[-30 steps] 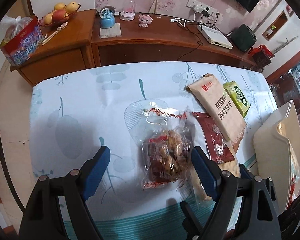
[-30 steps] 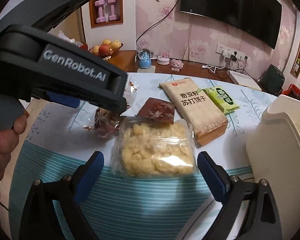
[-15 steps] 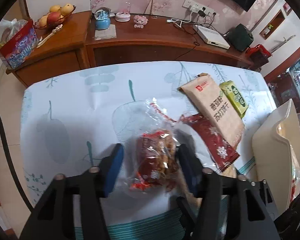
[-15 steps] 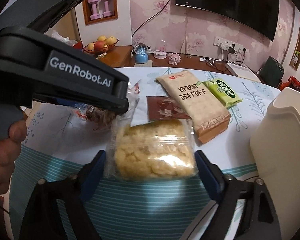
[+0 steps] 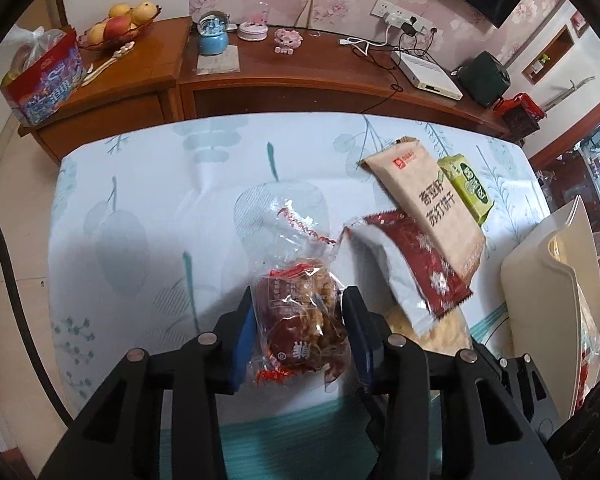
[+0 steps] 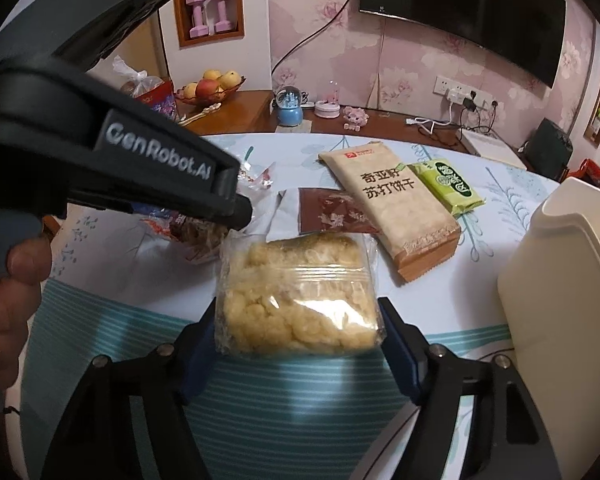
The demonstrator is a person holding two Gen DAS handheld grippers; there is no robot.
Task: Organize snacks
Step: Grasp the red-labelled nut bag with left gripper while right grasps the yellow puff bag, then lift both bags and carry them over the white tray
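Both grippers' fingers are closing, left gripper (image 5: 300, 332) pressing the crinkly nut-snack bag (image 5: 300, 320), right gripper (image 6: 296, 332) flanking the crumbly, fragile yellow cake packet (image 6: 296, 296); grip their sides gently.

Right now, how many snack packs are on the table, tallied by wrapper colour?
Clear wrapper: 2, brown snack, yellow puffed snack
Tan: 1, cracker pack
Dark red: 1, sachet
Green: 1, small pack
Total: 5

Cream bin (image 6: 560, 280) cut off at right edge (contents unseen), green packet (image 5: 466, 188) print unreadable
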